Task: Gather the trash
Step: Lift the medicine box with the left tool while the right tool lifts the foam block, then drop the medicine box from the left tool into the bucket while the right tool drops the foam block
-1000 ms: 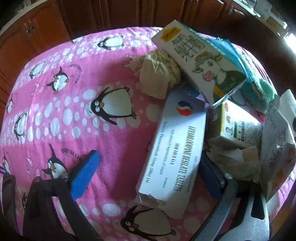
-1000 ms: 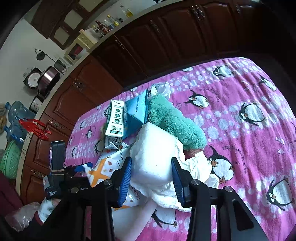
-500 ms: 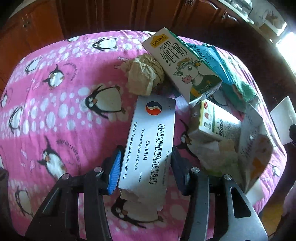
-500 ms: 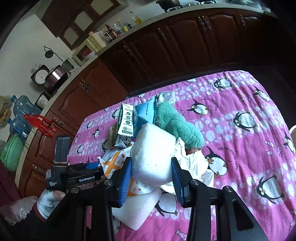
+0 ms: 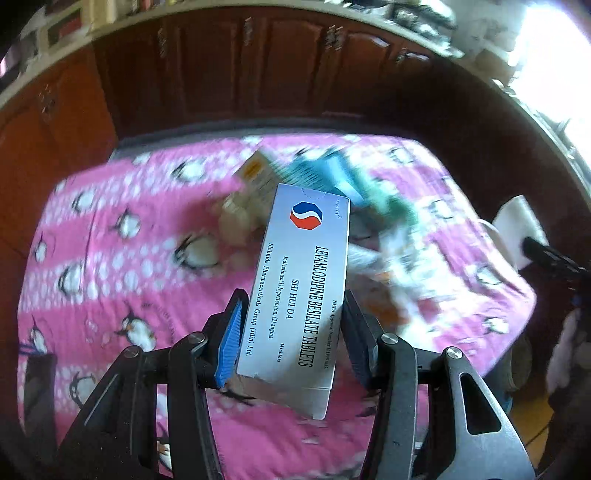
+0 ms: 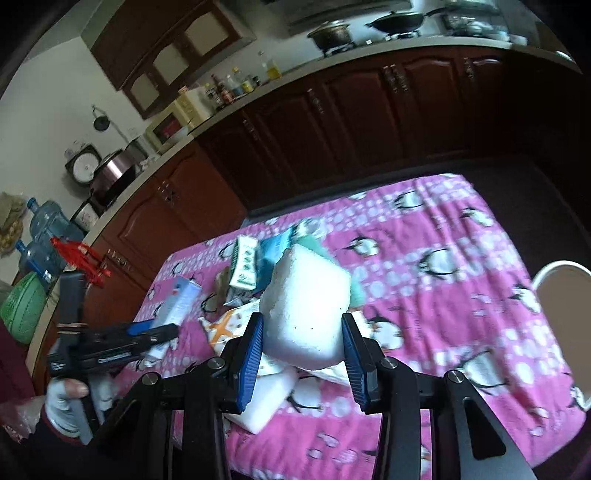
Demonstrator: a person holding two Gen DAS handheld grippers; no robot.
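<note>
The table under a pink penguin-print cloth (image 6: 461, 295) carries a heap of cartons and wrappers (image 6: 251, 266) near its middle. Above it, the right gripper (image 6: 301, 354) clamps a white foam-like block (image 6: 306, 310), probably light, soft and easily dented. The left gripper (image 5: 291, 339) pinches a long white cardboard tablet box (image 5: 299, 291) by its long sides at the near end, clear of the cloth. That box looks light and crushable, so a gentle squeeze should suffice.

Pink penguin-print cloth (image 6: 461, 280) spread over the table. Dark wooden cabinets (image 6: 369, 122) at 12 o'clock, pots (image 6: 330, 35) on the stove above. Microwave (image 6: 168, 125) at 10 o'clock; water bottles (image 6: 46, 221) and green basket (image 6: 20, 310) at 9 o'clock.
</note>
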